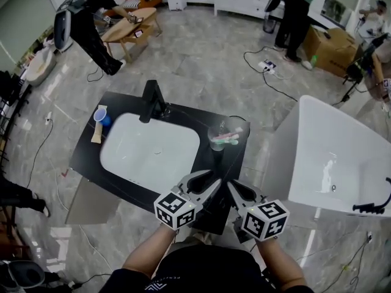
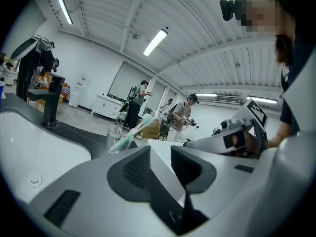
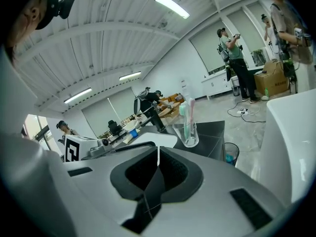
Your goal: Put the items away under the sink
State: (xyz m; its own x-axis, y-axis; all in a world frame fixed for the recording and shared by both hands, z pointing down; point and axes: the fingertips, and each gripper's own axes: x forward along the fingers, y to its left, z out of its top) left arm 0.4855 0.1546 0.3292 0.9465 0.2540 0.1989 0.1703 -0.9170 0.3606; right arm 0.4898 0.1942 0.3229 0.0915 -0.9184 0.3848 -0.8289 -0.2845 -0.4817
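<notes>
Head view has the glass tumbler [image 1: 223, 133] with toothbrushes [image 1: 230, 138] sitting on the black counter [image 1: 85, 154] just right of the basin [image 1: 149, 154], a bit past both tongs. The left gripper [image 2: 160, 158] is cracked open a little with nothing in it, and the right gripper [image 3: 157, 157] is closed up empty. I'd guess that glass is light but slick and breakable, so pinch its lower wall gently and keep it upright.
</notes>
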